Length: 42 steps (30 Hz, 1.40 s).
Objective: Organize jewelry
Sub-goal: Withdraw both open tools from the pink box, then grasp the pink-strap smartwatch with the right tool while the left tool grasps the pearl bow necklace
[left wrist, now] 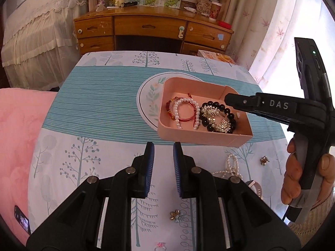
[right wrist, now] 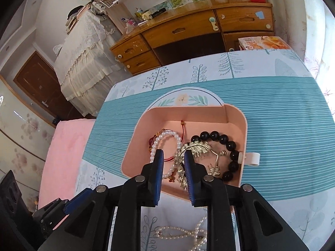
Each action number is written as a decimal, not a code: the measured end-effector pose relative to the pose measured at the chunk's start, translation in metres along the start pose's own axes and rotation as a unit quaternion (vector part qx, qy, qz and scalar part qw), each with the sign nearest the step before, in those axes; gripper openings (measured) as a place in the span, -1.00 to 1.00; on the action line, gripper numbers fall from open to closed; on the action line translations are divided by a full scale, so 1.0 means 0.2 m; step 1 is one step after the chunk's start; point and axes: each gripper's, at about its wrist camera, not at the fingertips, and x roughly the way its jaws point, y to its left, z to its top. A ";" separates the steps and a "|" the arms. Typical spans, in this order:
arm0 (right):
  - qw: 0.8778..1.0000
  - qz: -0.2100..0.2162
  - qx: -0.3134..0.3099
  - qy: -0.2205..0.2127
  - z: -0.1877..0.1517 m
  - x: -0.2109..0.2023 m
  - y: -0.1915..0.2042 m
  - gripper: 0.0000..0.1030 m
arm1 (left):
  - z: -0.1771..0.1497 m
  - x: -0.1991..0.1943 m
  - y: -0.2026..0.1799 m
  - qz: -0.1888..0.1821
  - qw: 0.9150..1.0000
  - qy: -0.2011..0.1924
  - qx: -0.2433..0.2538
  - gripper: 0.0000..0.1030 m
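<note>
Risk item: your right gripper [right wrist: 173, 163], jaws slightly parted and empty, hangs over the silver piece [right wrist: 188, 152] in the pink box [right wrist: 240, 125] at frame centre, where prongs could snag rising fingers; left gripper [left wrist: 163, 152] parted, empty; pearl strand [left wrist: 230, 167] lower right still outside.

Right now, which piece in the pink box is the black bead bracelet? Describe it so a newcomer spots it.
Find the pink box on the teal-striped tablecloth. Inside, on its right half, lies the black bead bracelet, a ring of large glossy round beads around silver leaf-shaped pieces. It is the only dark piece; the pearl bracelet lies left.
</note>
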 end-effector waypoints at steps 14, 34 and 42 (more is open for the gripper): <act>0.999 0.016 -0.025 -0.042 -0.36 -0.50 0.06 -0.60 | -0.16 -0.31 0.05 0.006 0.999 -0.036 -0.013 -0.70; 0.990 -0.052 -0.125 -0.035 -1.02 -0.90 -0.01 -0.31 | -0.42 -0.42 0.06 0.021 1.000 -0.010 0.011 -0.48; 0.981 -0.039 -0.189 0.033 -1.03 -0.68 -0.03 -0.31 | -0.50 -0.32 0.08 0.025 1.000 0.015 0.010 -0.02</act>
